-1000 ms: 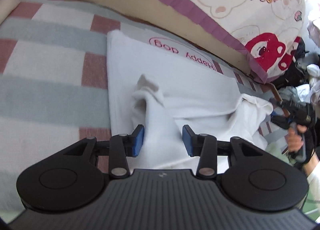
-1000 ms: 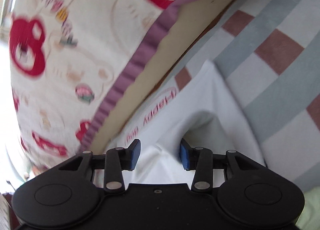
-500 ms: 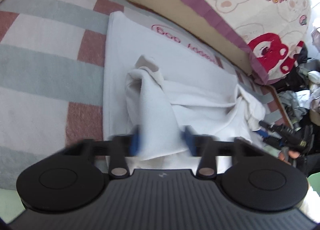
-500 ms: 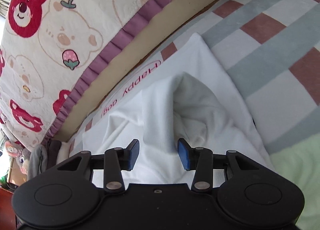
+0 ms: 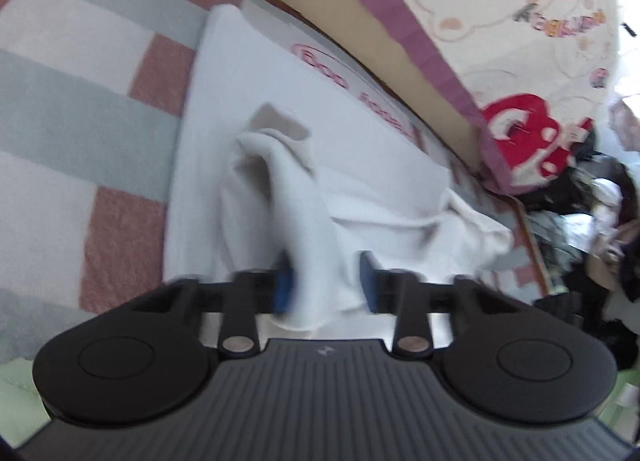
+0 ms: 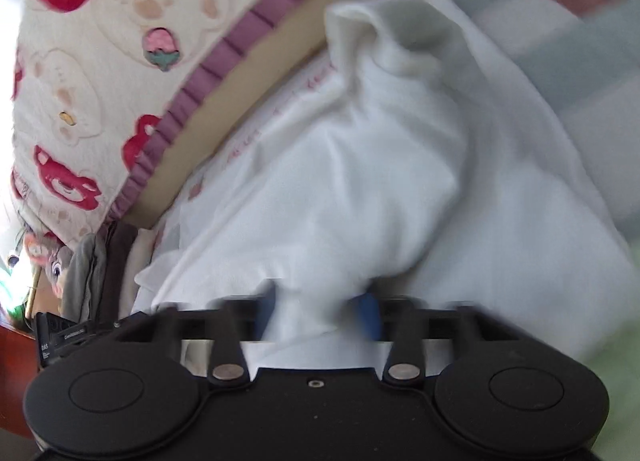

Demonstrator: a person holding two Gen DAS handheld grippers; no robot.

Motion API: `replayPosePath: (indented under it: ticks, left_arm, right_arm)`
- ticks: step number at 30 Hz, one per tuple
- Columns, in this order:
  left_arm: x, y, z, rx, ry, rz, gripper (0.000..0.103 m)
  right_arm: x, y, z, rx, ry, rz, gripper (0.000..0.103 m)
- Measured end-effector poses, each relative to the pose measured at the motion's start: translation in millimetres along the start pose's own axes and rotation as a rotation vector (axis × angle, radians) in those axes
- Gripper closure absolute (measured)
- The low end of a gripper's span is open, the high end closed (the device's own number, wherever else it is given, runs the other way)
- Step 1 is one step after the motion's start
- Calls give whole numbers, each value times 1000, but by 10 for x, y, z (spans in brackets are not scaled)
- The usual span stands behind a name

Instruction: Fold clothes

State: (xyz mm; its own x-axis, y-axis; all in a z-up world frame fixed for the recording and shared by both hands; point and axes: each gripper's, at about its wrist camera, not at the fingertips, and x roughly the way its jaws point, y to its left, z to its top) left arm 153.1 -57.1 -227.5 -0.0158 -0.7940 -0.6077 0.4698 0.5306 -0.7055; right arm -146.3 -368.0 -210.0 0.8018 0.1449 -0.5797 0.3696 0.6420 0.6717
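Left tool (image 5: 325, 287) has soft white garment (image 5: 304, 197) bunched between half-spread blue pads; whether it grips is unclear. Right tool (image 6: 320, 311) likewise, at six o'clock. Garment lies rumpled on checked bed (image 5: 80, 109).

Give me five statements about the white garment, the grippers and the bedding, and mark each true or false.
1. White garment fabric sits between the left gripper fingers. True.
2. The right gripper has nothing between its fingers. False: white fabric bunches there.
3. The garment carries pink lettering. True.
4. The blanket under the garment is plain black. False: it is checked grey, pink and white.
5. A bear-print quilt with a purple frill lies beyond the garment. True.
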Motion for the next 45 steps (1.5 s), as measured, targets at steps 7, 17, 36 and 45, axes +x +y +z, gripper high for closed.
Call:
replayPosePath:
  ticks: [7, 17, 36, 45]
  left_arm:
    - [37, -146, 624, -58, -128, -26, 93]
    - [38, -36, 886, 55, -339, 181, 47]
    - [-108, -101, 50, 205, 22, 252, 52]
    - [-155, -75, -81, 178, 29, 206, 98]
  right_arm:
    - [109, 320, 772, -146, -63, 4, 95]
    - [273, 287, 1488, -182, -209, -209, 50]
    - [-776, -573, -246, -3, -181, -287, 50]
    - [-607, -391, -240, -112, -149, -277, 72]
